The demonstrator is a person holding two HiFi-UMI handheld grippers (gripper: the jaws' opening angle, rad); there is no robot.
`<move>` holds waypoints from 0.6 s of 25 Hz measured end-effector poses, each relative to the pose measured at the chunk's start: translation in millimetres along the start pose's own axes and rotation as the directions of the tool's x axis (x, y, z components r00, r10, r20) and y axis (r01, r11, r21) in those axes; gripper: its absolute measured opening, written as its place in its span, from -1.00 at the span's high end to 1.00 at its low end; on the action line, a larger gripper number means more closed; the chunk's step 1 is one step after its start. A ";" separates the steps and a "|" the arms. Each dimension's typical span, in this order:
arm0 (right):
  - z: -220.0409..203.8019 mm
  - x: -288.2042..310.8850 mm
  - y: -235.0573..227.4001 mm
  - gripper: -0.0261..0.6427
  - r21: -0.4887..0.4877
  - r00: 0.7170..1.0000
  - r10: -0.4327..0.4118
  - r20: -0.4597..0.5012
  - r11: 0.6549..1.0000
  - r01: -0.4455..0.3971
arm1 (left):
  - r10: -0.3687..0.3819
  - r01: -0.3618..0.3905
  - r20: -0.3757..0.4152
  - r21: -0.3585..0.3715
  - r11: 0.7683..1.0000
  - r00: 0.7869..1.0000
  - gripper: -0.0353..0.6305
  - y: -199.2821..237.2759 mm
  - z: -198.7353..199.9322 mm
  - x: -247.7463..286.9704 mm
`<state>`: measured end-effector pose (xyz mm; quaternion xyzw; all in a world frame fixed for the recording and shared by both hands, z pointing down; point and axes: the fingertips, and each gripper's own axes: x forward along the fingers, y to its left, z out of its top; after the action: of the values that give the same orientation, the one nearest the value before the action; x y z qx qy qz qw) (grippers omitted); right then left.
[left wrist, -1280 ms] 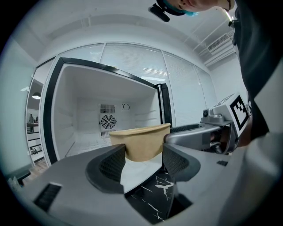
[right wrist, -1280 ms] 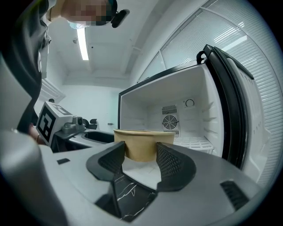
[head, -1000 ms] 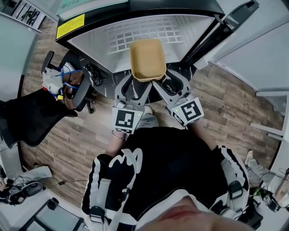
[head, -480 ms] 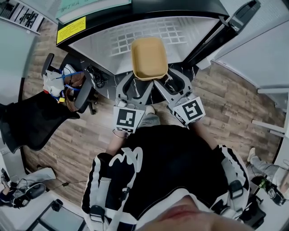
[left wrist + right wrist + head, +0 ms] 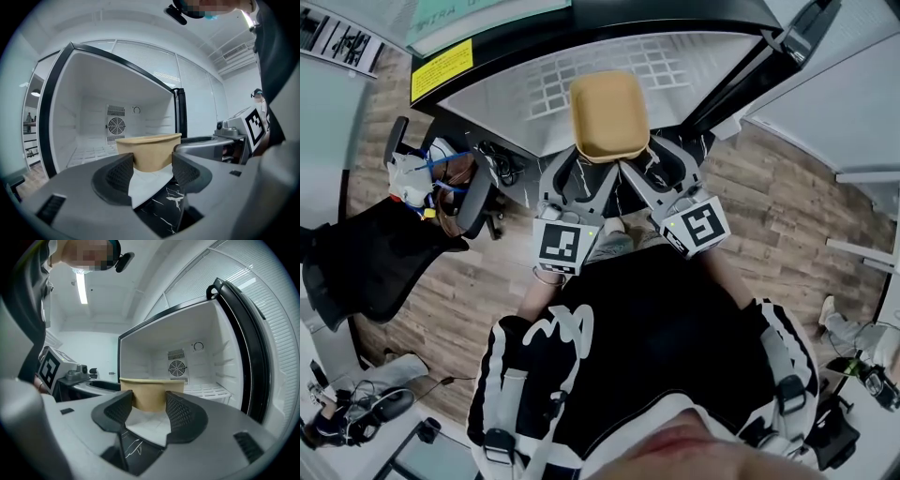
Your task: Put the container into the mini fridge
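Observation:
A tan, empty rectangular container (image 5: 607, 112) hangs at the mouth of the open mini fridge (image 5: 534, 80), over its white wire shelf. My left gripper (image 5: 581, 167) grips its near left corner and my right gripper (image 5: 636, 165) its near right corner. In the left gripper view the container (image 5: 149, 151) sits between the jaws of the left gripper (image 5: 152, 166), with the fridge's back fan (image 5: 116, 125) behind. The right gripper view shows the same container (image 5: 150, 393) between the right gripper's (image 5: 149, 406) jaws. Both are shut on it.
The fridge door (image 5: 797, 37) stands open at the right. A yellow label (image 5: 442, 67) marks the fridge's top left. A black office chair (image 5: 366, 253) and a bag of items (image 5: 431, 173) stand left on the wooden floor. Cables lie at the bottom left.
The container, held by both grippers, has moved a little further forward over the fridge shelf. My grip on it has not changed.

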<state>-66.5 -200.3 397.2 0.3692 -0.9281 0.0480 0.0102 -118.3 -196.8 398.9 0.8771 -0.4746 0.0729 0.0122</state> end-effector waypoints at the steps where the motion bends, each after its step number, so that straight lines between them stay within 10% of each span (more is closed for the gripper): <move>1: -0.3 0.4 -0.5 0.23 0.004 1.000 -0.003 -0.001 1.000 0.003 | -0.001 0.001 -0.004 -0.005 1.000 1.000 0.11 0.4 -0.2 0.2; 15: 7.2 4.5 -18.0 0.23 0.026 0.997 0.074 -0.008 0.997 -0.074 | 0.041 -0.042 -0.009 -0.053 0.998 0.999 0.12 1.9 8.0 13.8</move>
<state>-57.4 -217.1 391.8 0.3346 -0.9403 0.0619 0.0079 -111.5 -210.1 392.8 0.8661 -0.4944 0.0640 0.0362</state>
